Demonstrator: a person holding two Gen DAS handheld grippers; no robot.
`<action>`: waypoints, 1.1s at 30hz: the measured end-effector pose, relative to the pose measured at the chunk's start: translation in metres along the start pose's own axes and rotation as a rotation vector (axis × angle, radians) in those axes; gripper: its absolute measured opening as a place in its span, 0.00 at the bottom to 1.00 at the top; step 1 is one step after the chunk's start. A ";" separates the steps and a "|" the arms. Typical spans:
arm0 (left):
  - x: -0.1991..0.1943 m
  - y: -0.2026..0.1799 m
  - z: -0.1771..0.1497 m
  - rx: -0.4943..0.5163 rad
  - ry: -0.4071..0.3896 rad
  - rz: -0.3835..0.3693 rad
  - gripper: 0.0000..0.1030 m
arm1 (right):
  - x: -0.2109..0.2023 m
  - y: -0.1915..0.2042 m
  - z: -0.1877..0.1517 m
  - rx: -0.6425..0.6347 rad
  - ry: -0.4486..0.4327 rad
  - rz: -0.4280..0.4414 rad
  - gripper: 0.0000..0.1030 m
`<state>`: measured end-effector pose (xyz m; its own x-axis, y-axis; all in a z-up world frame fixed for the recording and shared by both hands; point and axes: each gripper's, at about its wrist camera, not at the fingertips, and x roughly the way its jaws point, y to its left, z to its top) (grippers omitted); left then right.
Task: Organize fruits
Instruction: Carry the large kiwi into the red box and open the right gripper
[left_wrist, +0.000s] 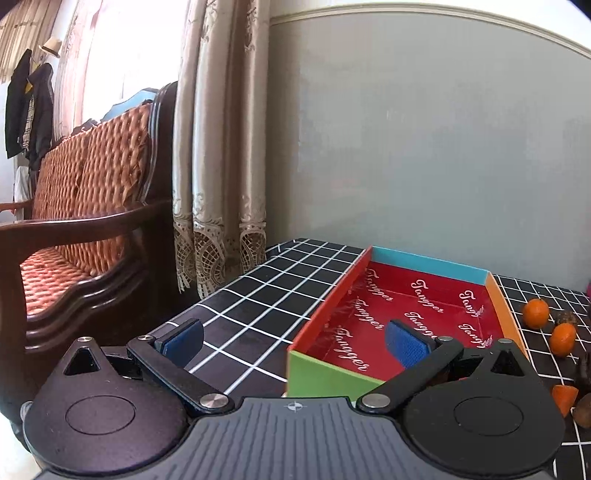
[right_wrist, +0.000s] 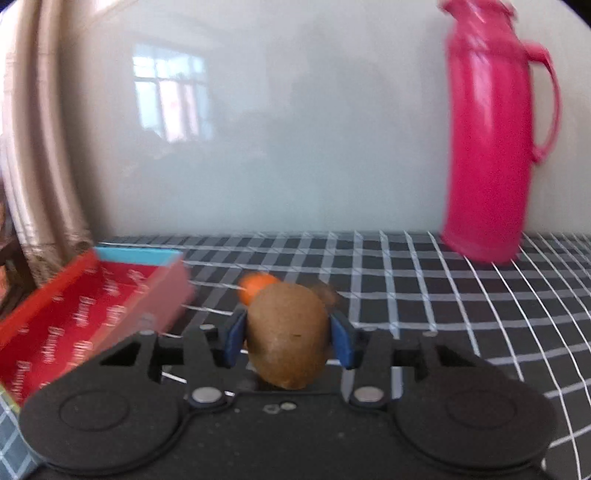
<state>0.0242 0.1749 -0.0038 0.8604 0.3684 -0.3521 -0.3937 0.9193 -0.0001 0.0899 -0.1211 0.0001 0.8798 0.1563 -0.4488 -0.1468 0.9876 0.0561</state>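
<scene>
Right gripper clenched on brown kiwi, lifted above checkered table, just right of red box. Left gripper spread wide, nothing held, near box front corner. Oranges on table right of box. Pink thermos at back.

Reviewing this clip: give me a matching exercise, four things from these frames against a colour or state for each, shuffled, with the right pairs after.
Things:
1. kiwi
2. box
3. thermos jug
4. left gripper

States:
A. pink, standing upright on the checked tablecloth
B. open, nothing between its fingers
C. brown, clamped between the right gripper fingers
D. red inside, no fruit in it

Pairs: 1-C, 2-D, 3-A, 4-B
</scene>
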 end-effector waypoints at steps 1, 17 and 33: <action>-0.001 0.003 0.000 -0.002 0.000 0.005 1.00 | -0.003 0.009 0.000 -0.011 -0.008 0.025 0.46; -0.012 0.044 0.000 -0.001 0.014 0.035 1.00 | -0.003 0.124 -0.010 -0.146 -0.003 0.229 0.46; -0.013 0.027 0.001 -0.013 0.046 -0.038 1.00 | -0.010 0.106 -0.012 -0.189 -0.058 0.117 0.63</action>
<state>0.0024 0.1948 0.0019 0.8593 0.3259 -0.3942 -0.3653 0.9305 -0.0268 0.0603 -0.0182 -0.0008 0.8756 0.2759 -0.3964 -0.3269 0.9427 -0.0661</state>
